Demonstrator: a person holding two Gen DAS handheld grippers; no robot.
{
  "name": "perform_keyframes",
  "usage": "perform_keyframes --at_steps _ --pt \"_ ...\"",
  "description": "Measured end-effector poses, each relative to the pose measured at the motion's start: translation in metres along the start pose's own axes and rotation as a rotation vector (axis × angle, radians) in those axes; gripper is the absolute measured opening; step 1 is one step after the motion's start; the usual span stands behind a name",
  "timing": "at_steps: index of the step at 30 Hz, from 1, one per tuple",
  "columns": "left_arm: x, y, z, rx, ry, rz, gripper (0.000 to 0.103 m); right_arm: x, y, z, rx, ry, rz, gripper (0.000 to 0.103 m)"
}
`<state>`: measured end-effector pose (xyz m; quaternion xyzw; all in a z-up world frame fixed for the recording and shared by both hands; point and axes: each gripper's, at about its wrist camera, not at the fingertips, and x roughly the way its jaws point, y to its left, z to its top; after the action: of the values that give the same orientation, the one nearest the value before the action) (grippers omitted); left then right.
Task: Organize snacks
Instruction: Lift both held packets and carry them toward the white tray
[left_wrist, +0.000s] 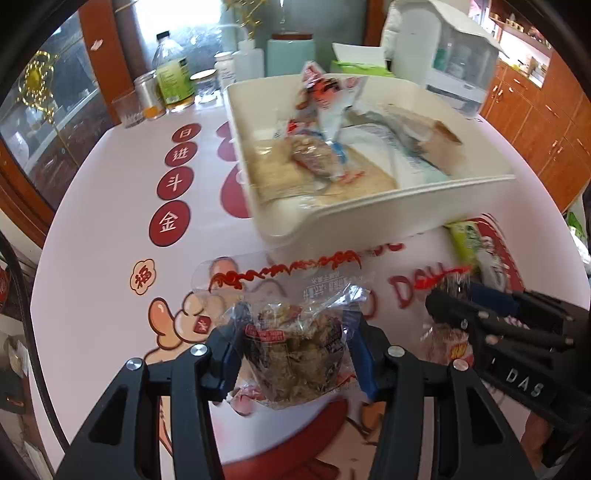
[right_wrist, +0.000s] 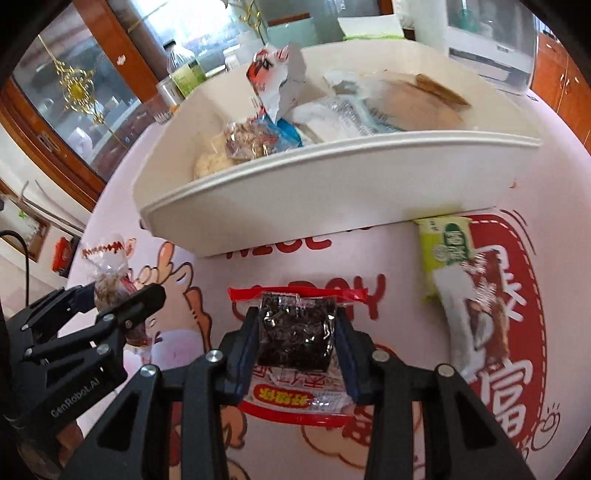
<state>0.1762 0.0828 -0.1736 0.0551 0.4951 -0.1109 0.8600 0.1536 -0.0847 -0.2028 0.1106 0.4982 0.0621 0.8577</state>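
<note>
- The counter (left_wrist: 92, 229), covered by a printed pink cloth, carries a white bin (right_wrist: 332, 184) already loaded with several snack packets.
- A green packet (right_wrist: 448, 254) lies on the counter just beside the near wall of the white bin, with a white packet (right_wrist: 465, 325) touching it; both are not yet stowed.
- Risk: the near wall of the white bin is high. A low carry may catch a packet on its rim, and slick film may slip out.
- The left gripper (left_wrist: 295, 332) has its fingers clamped on a clear packet of brown snack (left_wrist: 299, 354), short of the white bin.
- The right gripper (right_wrist: 297, 332) has its fingers clamped on a dark seaweed packet (right_wrist: 295, 332), likewise short of the white bin.
</note>
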Motion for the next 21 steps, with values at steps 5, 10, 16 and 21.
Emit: perform_keyframes --at_steps 5,10,16,21 --pt "-0.025 -0.026 0.010 0.016 -0.025 0.004 0.049 -0.035 -0.013 0.006 0.022 -0.072 0.034 0.039" --pt "-0.054 -0.040 0.042 0.008 -0.092 0.027 0.049 -0.078 -0.030 0.020 0.030 -0.145 0.031 0.039" --pt "-0.079 -0.051 0.090 -0.016 -0.152 0.085 0.049 -0.125 -0.041 0.052 0.013 -0.242 0.005 0.039" --pt "-0.087 -0.054 0.122 -0.016 -0.167 0.124 0.050 -0.151 -0.040 0.088 -0.018 -0.304 -0.015 0.039"
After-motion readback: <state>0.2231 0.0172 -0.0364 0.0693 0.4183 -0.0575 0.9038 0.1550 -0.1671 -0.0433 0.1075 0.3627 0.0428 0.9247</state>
